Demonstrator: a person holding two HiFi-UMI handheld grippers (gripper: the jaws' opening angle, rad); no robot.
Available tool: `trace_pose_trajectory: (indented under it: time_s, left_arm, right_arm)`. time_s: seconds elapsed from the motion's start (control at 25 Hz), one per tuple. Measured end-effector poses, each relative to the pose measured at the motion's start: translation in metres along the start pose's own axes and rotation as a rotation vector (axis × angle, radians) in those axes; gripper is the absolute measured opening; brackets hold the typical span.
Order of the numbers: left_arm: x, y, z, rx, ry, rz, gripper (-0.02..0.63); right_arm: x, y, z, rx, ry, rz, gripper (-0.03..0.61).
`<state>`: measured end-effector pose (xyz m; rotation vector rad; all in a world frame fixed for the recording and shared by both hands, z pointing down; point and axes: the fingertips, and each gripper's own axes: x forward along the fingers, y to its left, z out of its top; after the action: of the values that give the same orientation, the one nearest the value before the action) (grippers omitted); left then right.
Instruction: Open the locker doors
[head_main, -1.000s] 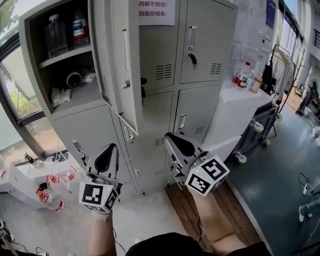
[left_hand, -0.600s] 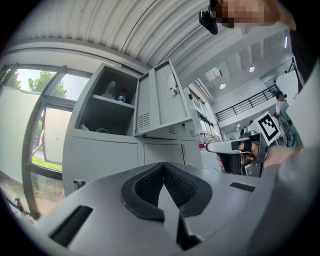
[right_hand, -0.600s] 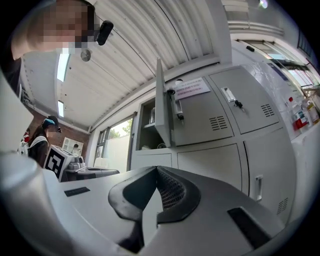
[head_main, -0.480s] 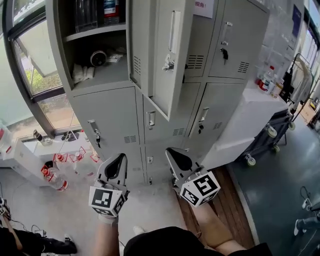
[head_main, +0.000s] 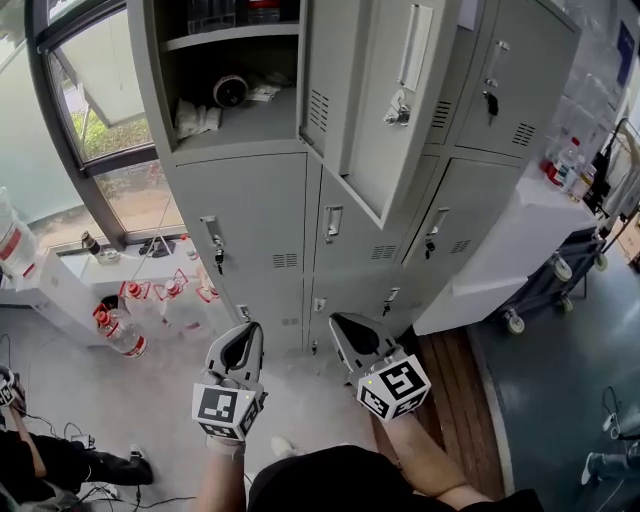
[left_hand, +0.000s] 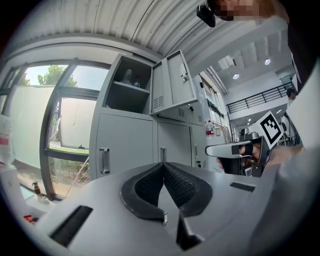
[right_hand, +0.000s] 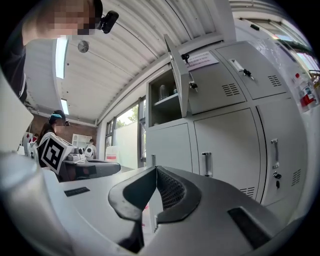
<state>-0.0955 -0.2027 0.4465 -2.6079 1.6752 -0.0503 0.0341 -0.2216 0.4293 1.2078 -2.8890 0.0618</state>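
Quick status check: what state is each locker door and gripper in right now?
Top-left locker door, open, swung out.
Middle-left locker door, closed.
Middle-centre locker door, closed.
Top-right locker door, closed.
Left gripper, shut, empty.
Right gripper, shut, empty.

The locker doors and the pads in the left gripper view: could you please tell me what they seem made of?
Locker doors: probably painted sheet steel, smooth matte light grey, with punched vent slots. Pads: dark, matte, finely meshed texture; likely rubber or soft plastic.
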Motion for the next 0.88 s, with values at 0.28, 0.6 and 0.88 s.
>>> trace_pose_trajectory:
  time_s: [0.28, 0.6, 0.88]
  left_arm:
    - [-0.013, 0.002, -0.023, -0.012, 0.039, -0.001, 0.017]
    - [-0.016, 0.0, -0.032, -0.025, 0.054, -0.006, 0.018]
    - [-0.015, 0.0, -0.031, -0.04, 0.055, 0.001, 0.018]
  right_arm:
    - [0.009, 0.019, -0.016, -0.021, 0.028, 0.029, 0.028]
    - [0.01, 0.027, -0.025, -0.01, 0.045, 0.038, 0.026]
    - [0.007, 0.025, -0.028, 0.014, 0.046, 0.034, 0.026]
